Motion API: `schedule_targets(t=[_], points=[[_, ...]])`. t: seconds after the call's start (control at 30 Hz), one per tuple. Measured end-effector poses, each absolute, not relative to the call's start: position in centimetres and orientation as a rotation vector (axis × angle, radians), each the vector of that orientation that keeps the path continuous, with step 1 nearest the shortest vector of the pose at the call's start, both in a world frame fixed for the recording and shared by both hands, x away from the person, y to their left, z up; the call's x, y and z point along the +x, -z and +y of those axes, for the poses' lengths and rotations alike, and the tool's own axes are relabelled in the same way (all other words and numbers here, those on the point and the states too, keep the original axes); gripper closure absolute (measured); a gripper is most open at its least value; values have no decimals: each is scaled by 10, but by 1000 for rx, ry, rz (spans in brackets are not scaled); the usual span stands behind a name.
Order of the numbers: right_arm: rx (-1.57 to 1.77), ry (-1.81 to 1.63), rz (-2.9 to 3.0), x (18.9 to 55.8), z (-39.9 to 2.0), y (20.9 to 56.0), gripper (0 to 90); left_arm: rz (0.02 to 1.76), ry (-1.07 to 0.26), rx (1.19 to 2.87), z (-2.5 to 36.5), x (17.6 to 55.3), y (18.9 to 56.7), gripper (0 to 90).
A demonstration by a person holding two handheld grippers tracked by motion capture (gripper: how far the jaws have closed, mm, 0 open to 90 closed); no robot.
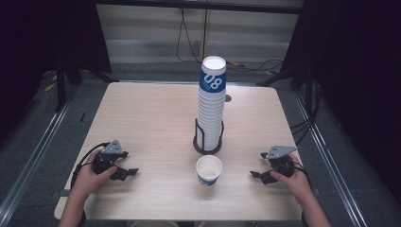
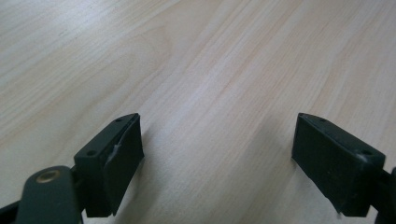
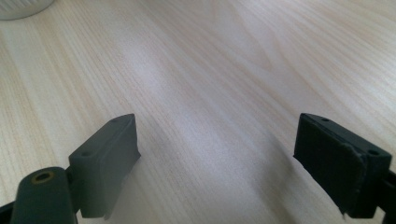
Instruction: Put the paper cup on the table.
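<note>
Two grippers rest low on the table [image 1: 156, 109], one at each side of a single paper cup [image 1: 209, 170]. The left gripper [image 1: 126, 173] has its jaws spread wide with nothing but bare wood between them, as the left gripper view shows. The right gripper [image 1: 259, 176] is the same: jaws apart, nothing held.

The single cup stands upright near the front edge of the table, between the two grippers and well apart from both. Just behind it stands a tall stack of cups [image 1: 211, 106] inside a black wire holder [image 1: 208, 137], in the middle of the table.

The step in hand seems to be to reach for the single cup. To do it well, I would bring one gripper in level with the cup wall, keep the jaws wide until the wall is between them, and then close gently, because thin paper bends easily. It is also wise to approach from the side, so the tall stack is not pushed over.

Counted: two grippers, two hands, one loose cup, one stack, one holder, one table. How many cups the stack has I cannot tell.
</note>
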State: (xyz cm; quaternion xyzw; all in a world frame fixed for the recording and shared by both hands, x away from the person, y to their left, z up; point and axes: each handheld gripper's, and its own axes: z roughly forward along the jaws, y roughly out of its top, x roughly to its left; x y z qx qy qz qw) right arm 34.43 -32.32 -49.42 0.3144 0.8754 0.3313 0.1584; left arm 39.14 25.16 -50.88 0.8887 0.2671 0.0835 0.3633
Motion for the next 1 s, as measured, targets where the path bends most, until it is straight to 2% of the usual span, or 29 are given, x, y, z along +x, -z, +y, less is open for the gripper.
schedule_targets(t=[0.87, 1.0], points=[[1049, -1003, 2438, 348, -331, 502, 96, 654, -242, 2213, 257, 392, 517, 122], [1049, -1003, 2438, 348, -331, 502, 96, 674, -258, 2228, 256, 393, 517, 75]])
